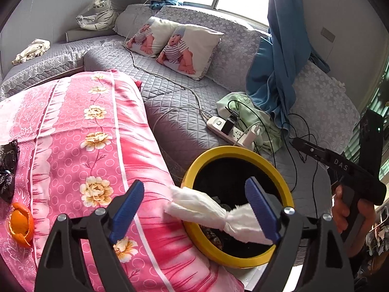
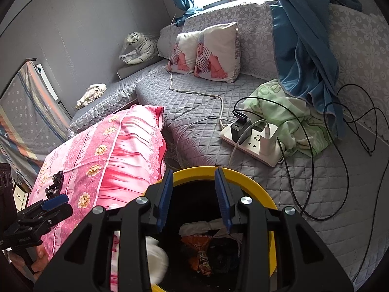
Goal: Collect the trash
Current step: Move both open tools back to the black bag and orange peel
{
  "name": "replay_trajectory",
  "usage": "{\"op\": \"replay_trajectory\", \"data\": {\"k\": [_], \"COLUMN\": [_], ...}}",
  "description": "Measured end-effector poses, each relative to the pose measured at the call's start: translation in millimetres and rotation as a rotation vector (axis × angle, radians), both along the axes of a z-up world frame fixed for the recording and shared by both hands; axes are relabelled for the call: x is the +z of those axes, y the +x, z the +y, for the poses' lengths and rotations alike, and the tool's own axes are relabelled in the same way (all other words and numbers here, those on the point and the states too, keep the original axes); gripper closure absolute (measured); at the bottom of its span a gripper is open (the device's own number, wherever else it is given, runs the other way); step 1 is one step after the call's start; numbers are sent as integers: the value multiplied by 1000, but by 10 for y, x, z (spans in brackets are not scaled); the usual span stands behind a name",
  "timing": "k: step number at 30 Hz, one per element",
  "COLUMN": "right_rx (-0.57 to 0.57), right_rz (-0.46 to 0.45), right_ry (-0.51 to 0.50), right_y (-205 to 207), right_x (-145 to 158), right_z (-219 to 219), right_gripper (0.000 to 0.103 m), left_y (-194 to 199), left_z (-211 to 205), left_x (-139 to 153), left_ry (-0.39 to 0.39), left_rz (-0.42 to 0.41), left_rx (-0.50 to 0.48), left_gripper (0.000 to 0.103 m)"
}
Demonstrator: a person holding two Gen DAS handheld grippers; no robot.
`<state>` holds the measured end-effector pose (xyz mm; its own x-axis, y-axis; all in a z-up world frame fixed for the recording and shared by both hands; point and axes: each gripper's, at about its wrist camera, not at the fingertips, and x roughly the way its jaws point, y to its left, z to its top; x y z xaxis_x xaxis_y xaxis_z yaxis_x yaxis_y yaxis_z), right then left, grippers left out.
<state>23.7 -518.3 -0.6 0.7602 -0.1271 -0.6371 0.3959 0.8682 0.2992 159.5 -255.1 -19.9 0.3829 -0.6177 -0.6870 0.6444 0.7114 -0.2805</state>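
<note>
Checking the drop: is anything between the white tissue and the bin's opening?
Nothing visible blocks it. The white tissue lies across the yellow bin's rim, between the open left gripper fingers, half over the opening.

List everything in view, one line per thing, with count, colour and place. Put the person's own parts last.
bin: one, yellow rim, black inside, between pink quilt and sofa
tissue: one, white, draped over the bin's near rim
orange peel: one, orange, on the quilt's left edge
black wrappers: black, on the quilt; count unclear
quilt: one, pink, flowered
sofa: one, grey, quilted
pillows: two, white, baby print, on the sofa
power strip: one, white, on the sofa
green cloth: one, beside the strip
toy tiger: one, white, far corner
curtains: blue, at the window
left claw: open, over the tissue
right claw: partly open, empty, above the bin
hand: one, holding the right claw's handle
</note>
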Motion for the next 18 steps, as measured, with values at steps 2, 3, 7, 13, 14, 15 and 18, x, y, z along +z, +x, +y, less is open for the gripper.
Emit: {"op": "replay_trajectory", "data": {"k": [2,3,7,13,14,15,18], "right_rx": [10,18,62,182,210,239,338], "right_rz": [-2,-3,-11,-50,-59,-64,-70], "right_ry": [-12,-17,-36,-46,-46,-45,-42], "right_y": [14,20,82,287,334,387,574], "right_x": [50,73,159,276,287,294,278], "right_z": [61,95,276,708,806,915,1261], "right_gripper": [70,70,70,62,60,58,53], "left_y": [17,26,100,340,394,452,631], "left_z": [87,137,391,924,1042,1166,1519], "left_x": [72,106,206,246,245,243,233], "left_ry": [-9,-14,-18,23,30,39,72], "left_rz": [-13,-21,-45,-82,-86,-91,-108], "left_rx": [17,27,78,195,222,249,328], "left_gripper": [20,20,20,19,19,18,15]}}
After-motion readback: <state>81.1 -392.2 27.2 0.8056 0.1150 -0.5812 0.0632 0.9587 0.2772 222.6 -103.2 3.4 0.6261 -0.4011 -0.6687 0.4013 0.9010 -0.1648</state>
